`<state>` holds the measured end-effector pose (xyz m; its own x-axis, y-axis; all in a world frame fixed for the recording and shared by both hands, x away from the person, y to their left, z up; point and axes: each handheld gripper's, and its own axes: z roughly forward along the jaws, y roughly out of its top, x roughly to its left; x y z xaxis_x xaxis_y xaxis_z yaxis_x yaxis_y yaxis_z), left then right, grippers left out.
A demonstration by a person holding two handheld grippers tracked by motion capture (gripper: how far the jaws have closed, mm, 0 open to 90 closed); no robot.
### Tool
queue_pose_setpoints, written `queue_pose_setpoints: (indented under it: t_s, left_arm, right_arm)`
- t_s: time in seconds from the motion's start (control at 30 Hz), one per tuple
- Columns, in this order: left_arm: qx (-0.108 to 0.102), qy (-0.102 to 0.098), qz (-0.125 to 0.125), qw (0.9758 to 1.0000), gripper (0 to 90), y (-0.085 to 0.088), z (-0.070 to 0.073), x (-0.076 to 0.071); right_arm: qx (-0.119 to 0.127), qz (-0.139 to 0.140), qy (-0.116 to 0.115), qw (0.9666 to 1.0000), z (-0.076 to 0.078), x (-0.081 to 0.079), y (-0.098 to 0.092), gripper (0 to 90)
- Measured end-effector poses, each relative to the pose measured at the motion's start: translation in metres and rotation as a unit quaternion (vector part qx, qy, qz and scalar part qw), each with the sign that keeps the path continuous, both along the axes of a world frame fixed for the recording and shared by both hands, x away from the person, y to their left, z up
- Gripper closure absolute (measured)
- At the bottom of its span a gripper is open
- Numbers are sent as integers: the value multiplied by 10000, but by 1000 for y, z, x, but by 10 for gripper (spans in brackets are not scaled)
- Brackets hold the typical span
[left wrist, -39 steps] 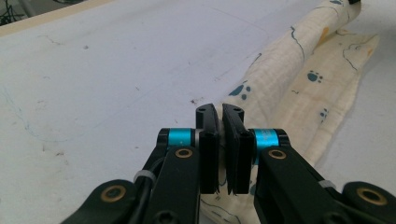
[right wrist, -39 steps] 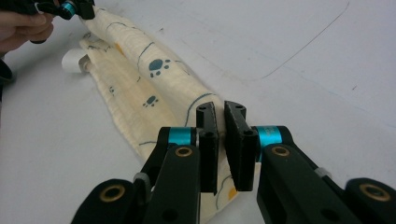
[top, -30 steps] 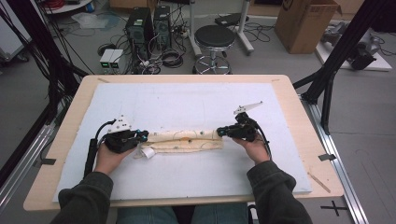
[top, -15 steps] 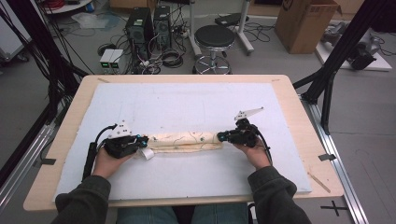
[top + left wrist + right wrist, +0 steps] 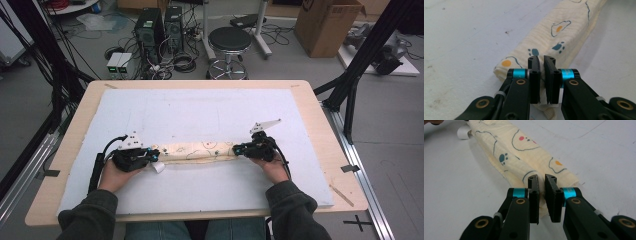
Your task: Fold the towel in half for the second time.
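- Lying crosswise on the bench [image 5: 310, 150], the rolled cloth [image 5: 197, 151] spans both hands.
- Left hand-held gripper [image 5: 152, 155] pinches its left end; jaws just easing.
- Right hand-held gripper [image 5: 239, 148] pinches the opposite end, likewise loosening.

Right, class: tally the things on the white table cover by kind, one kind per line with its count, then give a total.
Rolled cream cloth with printed eggs and paw marks: 1
White tag at the cloth's left end: 1
Hand-held grippers, left gripper and right gripper, one at each end of the cloth: 2
Total: 4
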<state>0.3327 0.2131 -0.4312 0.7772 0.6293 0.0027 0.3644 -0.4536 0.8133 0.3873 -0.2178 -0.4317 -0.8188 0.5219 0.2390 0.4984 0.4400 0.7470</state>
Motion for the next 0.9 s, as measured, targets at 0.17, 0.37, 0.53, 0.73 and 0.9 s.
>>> queue_pose_setpoints:
  t_s: [0.17,0.37,0.53,0.73,0.9]
  left_arm:
    - [128,-2,-11,9999,797,-2,0,-2]
    - [218,52,-6,9997,766,-3,-1,-2]
    - [356,15,23,9994,722,-5,-2,-2]
    - [503,-224,166,9983,778,-6,-1,-5]
    - [514,-298,337,9977,781,-4,1,-5]
  right_arm:
    - [-75,6,-63,10000,-1,-3,1,796]
    - [-143,-4,-78,9999,-3,-7,0,761]
    - [-229,6,-103,9997,-2,-11,0,741]
    - [-357,102,-158,9992,-2,-15,0,730]
    - [-382,175,-167,9990,-1,-19,1,717]
